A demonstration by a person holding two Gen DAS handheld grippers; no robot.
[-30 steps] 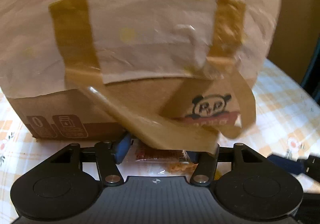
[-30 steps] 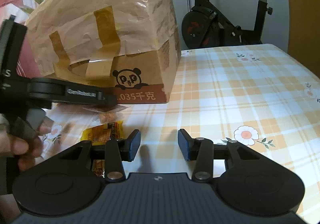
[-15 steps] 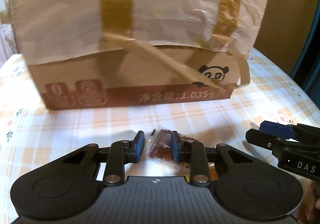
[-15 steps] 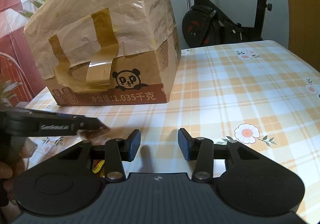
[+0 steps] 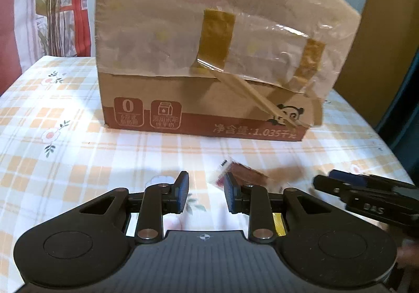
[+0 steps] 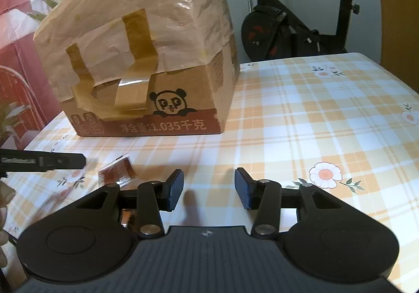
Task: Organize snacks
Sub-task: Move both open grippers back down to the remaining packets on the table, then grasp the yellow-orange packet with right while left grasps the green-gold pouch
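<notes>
Curtain and a leafy plant [image 5: 52, 4] fill the far left of the left wrist view. The right wrist view shows only their edge.

The taped cardboard box [image 5: 183, 83] stands far on the checked bench [image 5: 78, 162]. Its panda print is sharp only in the right wrist view.

In the near middle, the left tool [image 5: 205, 183] has its jaws drawn in to a narrow gap with nothing between them. The reddish snack packet [image 5: 243, 173] lies flat on the bench just beyond and right of its right finger. Whether they touch cannot be told here. The right wrist view shows the packet [image 6: 116, 172] apart from that tool's tip [image 6: 78, 161].

A yellow wrapper [image 5: 277, 222] peeks out under the left tool, in that view alone.

The right tool [image 6: 209, 180] holds its jaws wider, empty, over bare cloth.

An exercise bike [image 6: 288, 28] at the far right appears only in the right wrist view.
</notes>
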